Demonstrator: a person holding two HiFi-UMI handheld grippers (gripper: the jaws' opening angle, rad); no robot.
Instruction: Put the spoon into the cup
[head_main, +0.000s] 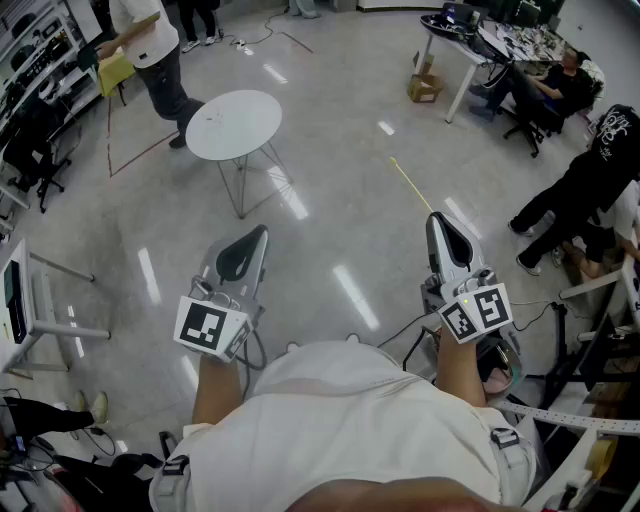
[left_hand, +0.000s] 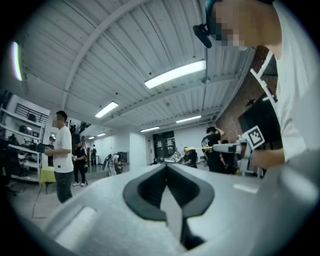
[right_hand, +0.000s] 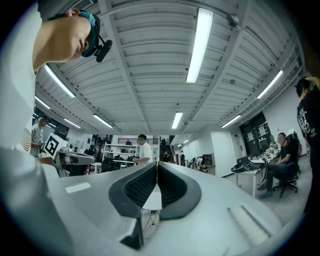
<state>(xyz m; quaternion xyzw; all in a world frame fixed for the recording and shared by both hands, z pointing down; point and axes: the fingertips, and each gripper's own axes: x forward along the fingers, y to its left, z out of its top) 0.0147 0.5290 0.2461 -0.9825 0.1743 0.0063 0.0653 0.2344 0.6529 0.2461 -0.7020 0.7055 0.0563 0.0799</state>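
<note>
I see no spoon and no cup clearly in any view. A round white table (head_main: 235, 122) on wire legs stands ahead on the shiny floor, with a few small specks on its top, too small to tell. My left gripper (head_main: 260, 235) and right gripper (head_main: 438, 218) are held out at waist height, well short of the table, pointing forward. Both are shut with nothing between their pads. In the left gripper view the left gripper (left_hand: 166, 165) points across the room. The right gripper (right_hand: 157, 163) points toward the table (right_hand: 151, 200), which shows through its gap.
A person in a white shirt (head_main: 150, 40) stands beyond the table, near a yellow stool (head_main: 115, 70). A desk (head_main: 460, 40) with a seated person (head_main: 560, 85) is at the far right. Another person in black (head_main: 590, 180) bends at the right. A white stand (head_main: 40, 310) is at left.
</note>
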